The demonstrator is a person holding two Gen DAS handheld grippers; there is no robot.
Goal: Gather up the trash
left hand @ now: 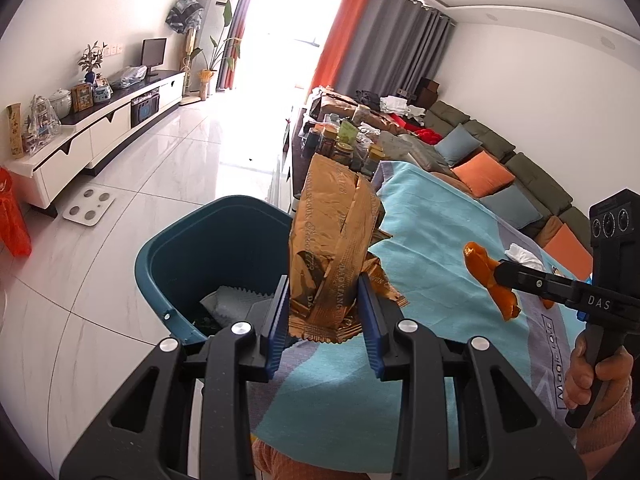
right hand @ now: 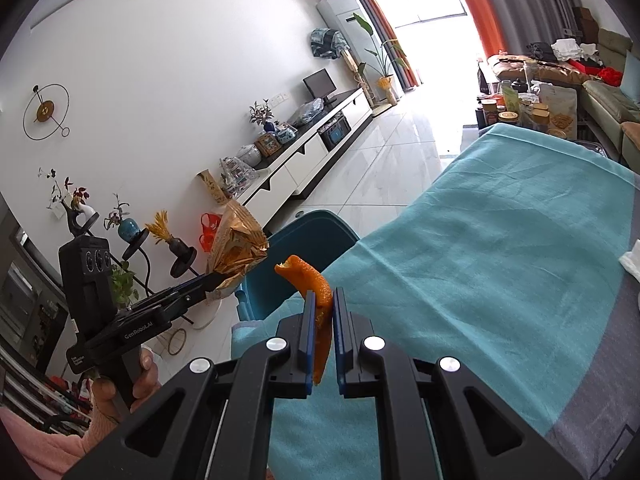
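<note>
My left gripper (left hand: 323,280) is shut on a crumpled gold snack wrapper (left hand: 336,248), held upright at the right rim of a dark teal trash bin (left hand: 168,248) that stands on the floor beside the table. The bin holds some white and green trash. My right gripper (right hand: 324,296) is shut on a strip of orange peel (right hand: 310,276) above the teal tablecloth (right hand: 500,232). In the left wrist view the right gripper (left hand: 496,272) holds the peel (left hand: 482,264) over the table. In the right wrist view the left gripper (right hand: 218,282) holds the wrapper (right hand: 238,244) next to the bin (right hand: 296,240).
A crumpled white tissue (left hand: 524,256) lies on the tablecloth (left hand: 436,256) at the far right; it also shows in the right wrist view (right hand: 632,260). Jars and packets (left hand: 344,140) crowd the table's far end. A white scale (left hand: 90,206) lies on the floor.
</note>
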